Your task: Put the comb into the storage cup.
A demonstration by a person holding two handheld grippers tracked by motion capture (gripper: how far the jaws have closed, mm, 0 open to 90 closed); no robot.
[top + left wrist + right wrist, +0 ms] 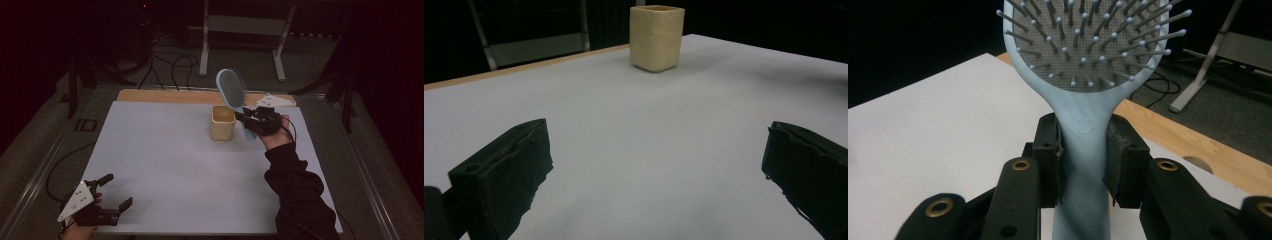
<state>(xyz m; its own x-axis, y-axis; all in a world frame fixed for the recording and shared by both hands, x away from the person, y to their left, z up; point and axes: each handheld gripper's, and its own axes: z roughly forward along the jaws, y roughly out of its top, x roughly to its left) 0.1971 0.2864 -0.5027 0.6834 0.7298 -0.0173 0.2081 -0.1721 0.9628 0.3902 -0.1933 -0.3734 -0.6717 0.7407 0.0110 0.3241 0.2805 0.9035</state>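
Dim room, white table top (165,165). Right gripper (248,120) clamps blue hairbrush (231,90) by its handle, head up, just right of beige cup (222,122). Left gripper (116,192) wide, holding nothing, well apart from cup.

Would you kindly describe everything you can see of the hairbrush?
The hairbrush is pale blue, apparently plastic, with an oval head, a grey pad and thin ball-tipped bristles. The right gripper clamps its handle between both jaws, holding it in the air, head up and tilted to the left in the high view, beside the beige cup. Its handle end hangs below the jaws.
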